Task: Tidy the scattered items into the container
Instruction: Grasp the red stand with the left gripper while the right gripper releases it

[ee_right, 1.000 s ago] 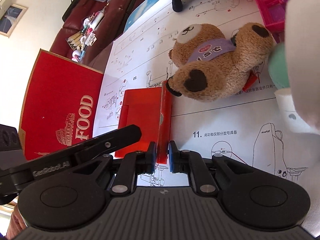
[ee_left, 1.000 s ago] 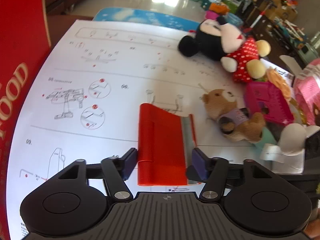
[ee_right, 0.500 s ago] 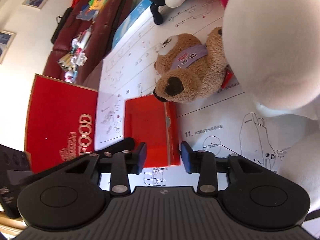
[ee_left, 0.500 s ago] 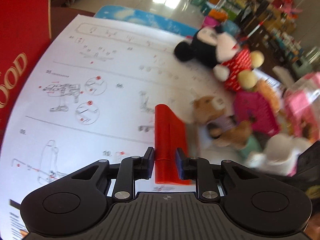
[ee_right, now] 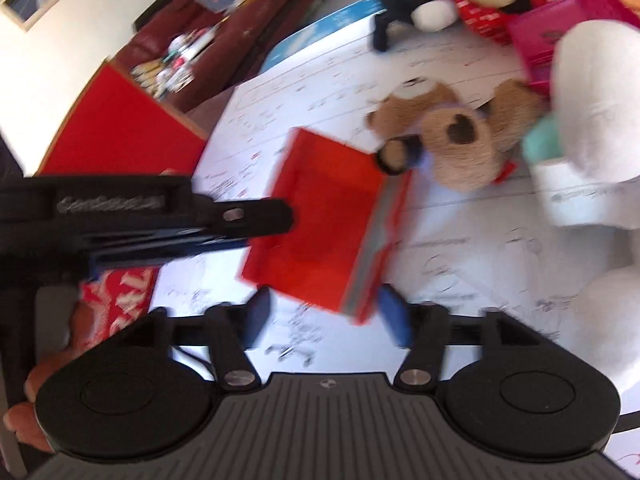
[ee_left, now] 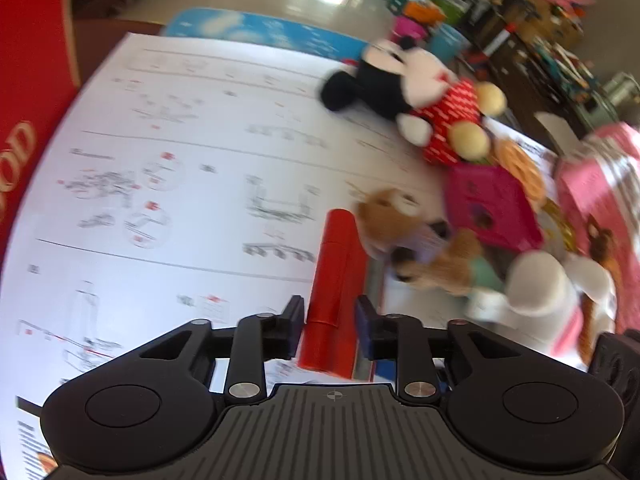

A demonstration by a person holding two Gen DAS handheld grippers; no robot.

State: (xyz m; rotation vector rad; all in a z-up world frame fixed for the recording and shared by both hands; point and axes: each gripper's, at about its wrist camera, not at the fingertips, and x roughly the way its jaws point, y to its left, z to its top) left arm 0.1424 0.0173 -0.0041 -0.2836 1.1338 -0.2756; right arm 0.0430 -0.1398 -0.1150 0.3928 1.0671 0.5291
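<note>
A flat red box (ee_left: 336, 264) with a grey edge is lifted on its side just over the white instruction sheet (ee_left: 180, 140). My left gripper (ee_left: 330, 312) is shut on its near end, a pad on each face. In the right wrist view the same flat red box (ee_right: 320, 220) hangs tilted, with the left gripper (ee_right: 260, 224) clamping it from the left. My right gripper (ee_right: 326, 310) is below it with its jaws opening wide. The box's low corner sits between the pads without touching either. A tall red container marked FOOD (ee_left: 24, 80) stands at the far left.
A brown teddy bear (ee_left: 404, 224) lies right beside the box. Behind it are a mouse plush in a red dress (ee_left: 420, 88), a pink basket (ee_left: 488, 204) and a white plush (ee_left: 540, 288). A hand (ee_right: 36, 392) shows at the lower left.
The left gripper closed on the red box and tipped it up onto its edge. The right gripper let go of the box's side, opened wide and drew back.
</note>
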